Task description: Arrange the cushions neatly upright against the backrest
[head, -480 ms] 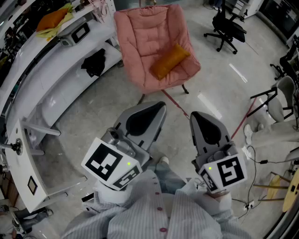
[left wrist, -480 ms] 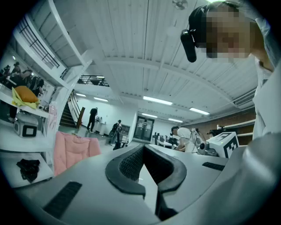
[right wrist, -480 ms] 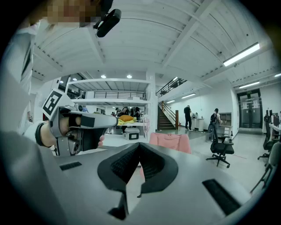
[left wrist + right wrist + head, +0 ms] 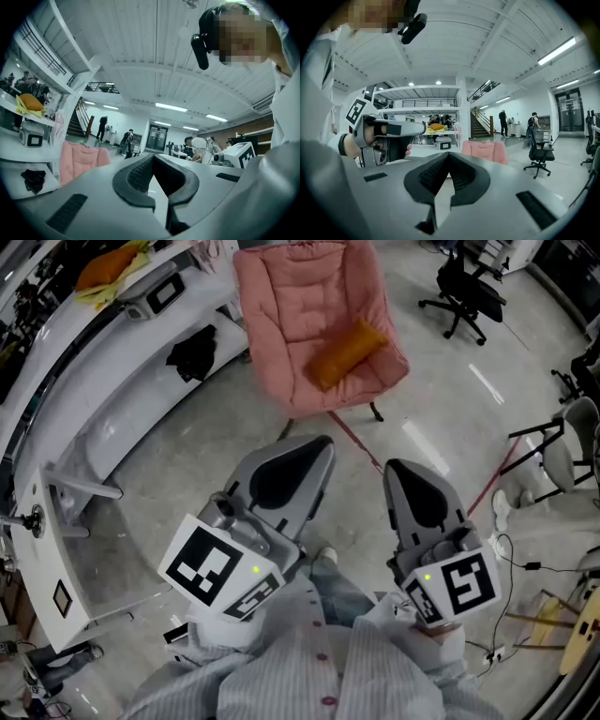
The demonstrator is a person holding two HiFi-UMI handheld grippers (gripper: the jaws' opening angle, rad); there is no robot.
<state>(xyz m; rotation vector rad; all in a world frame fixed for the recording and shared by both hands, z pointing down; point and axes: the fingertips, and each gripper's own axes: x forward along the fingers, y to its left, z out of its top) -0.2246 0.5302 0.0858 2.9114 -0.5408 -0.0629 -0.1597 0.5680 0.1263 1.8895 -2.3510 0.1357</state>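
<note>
Orange cushion [image 4: 345,352] lies on pink chair [image 4: 300,296]; left hand-held gripper [image 4: 314,451] and right hand-held gripper [image 4: 398,472] pressed together, empty.

Only a small shift in the head view. Carried slightly up and to the right, ahead of the fingertips of the left gripper [image 4: 319,448] and right gripper [image 4: 398,470]: the pink chair [image 4: 300,306] with the orange cushion [image 4: 347,352] on its seat. Likewise lifted toward the top edge: the black office chair [image 4: 464,287] beyond and right of the right fingertips, and the black cloth [image 4: 192,352] on the white counter [image 4: 112,381] left of the left fingertips. Left fingertips nudged a touch upward, with the marker cube [image 4: 217,568] behind them slid slightly leftward.
</note>
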